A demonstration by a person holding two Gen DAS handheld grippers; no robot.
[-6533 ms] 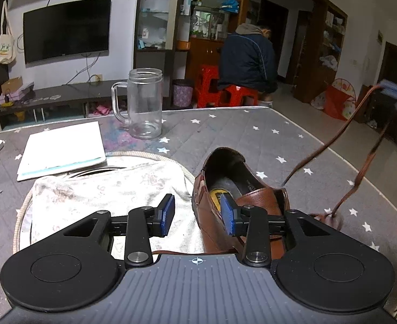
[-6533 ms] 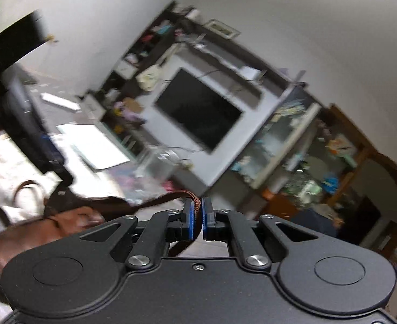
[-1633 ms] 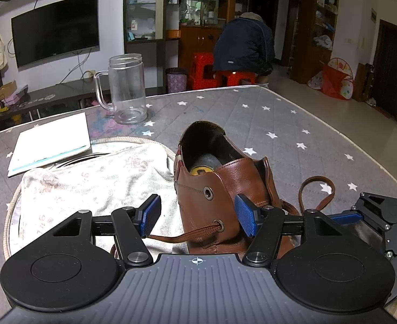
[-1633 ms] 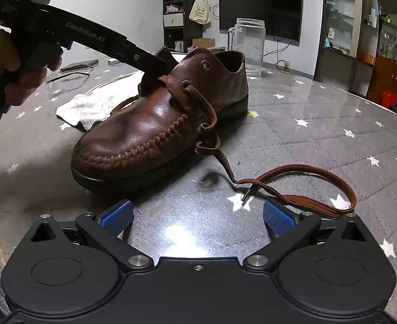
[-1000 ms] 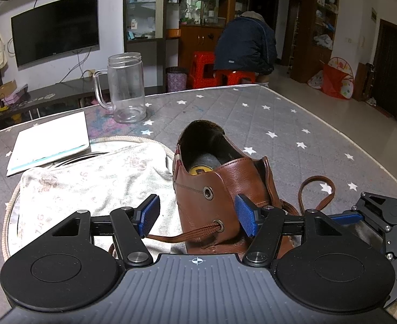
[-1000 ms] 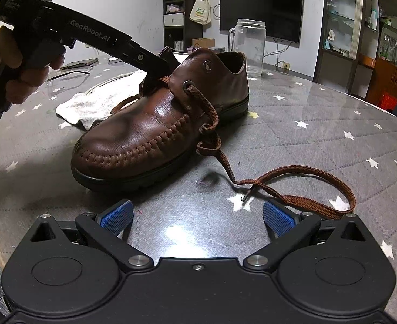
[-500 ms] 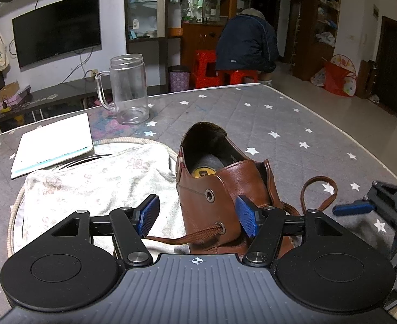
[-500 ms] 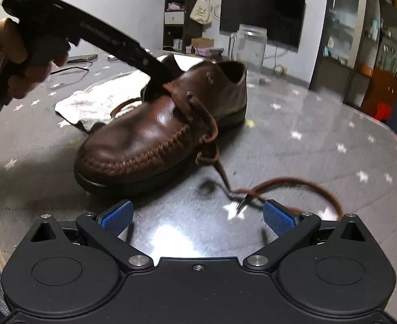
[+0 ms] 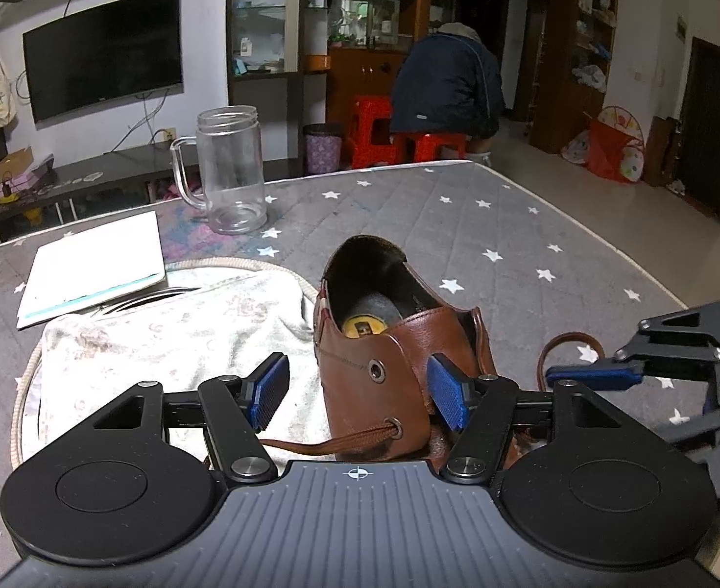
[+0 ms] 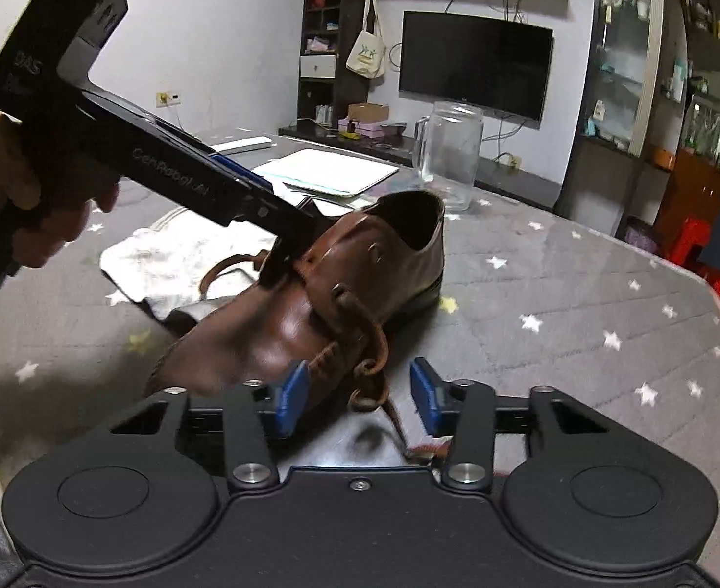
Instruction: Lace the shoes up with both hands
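A brown leather shoe stands on the star-patterned table, heel away from me in the left wrist view. My left gripper is open, with the shoe's left eyelet flap between its fingers. A brown lace runs left out of the lower eyelet. In the right wrist view the shoe is seen from its other side. My right gripper is open and close to it, with the bunched lace between its fingers and untouched. A hand holds the left gripper's body.
A clear glass mug and a white notebook sit at the back left. A pale cloth lies left of the shoe. The table edge curves along the right. A person sits on a red stool beyond the table.
My right gripper has moved in close to the shoe's laces and its fingers have narrowed, though they stay open. The left gripper has hardly moved.
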